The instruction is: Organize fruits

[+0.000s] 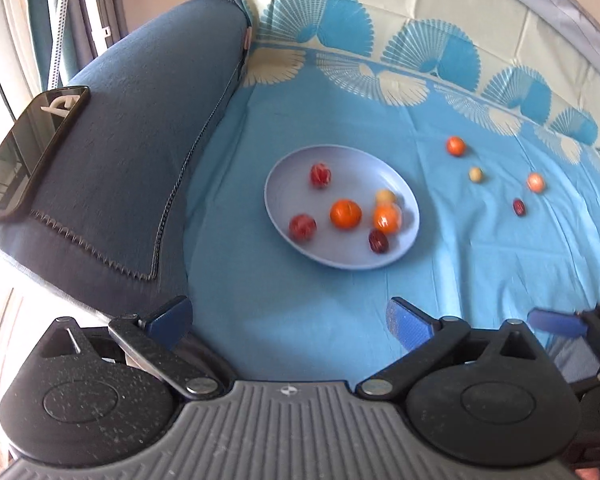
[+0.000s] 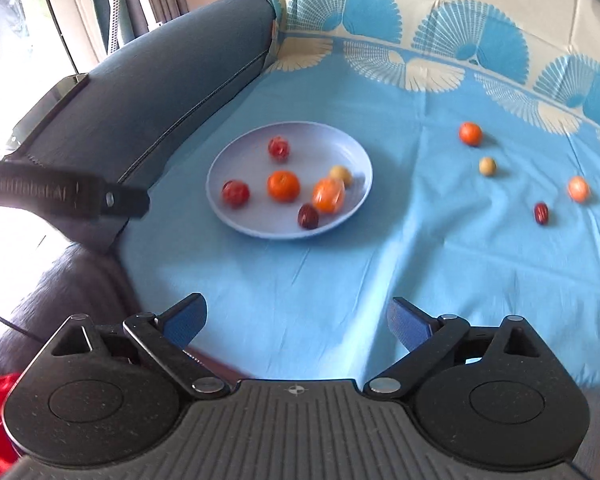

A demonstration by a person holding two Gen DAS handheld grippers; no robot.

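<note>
Both my left gripper (image 1: 288,320) and right gripper (image 2: 296,318) gape empty; four fruits lie off the plate (image 2: 236,216); I'd take the dark date (image 2: 541,213) first, closing gently

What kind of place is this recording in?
Probably a living room at home: a blue upholstered sofa armrest with a phone lying on it, curtains by a bright window, and a fan-patterned blue cloth spread out, holding a plate of fruit.
</note>
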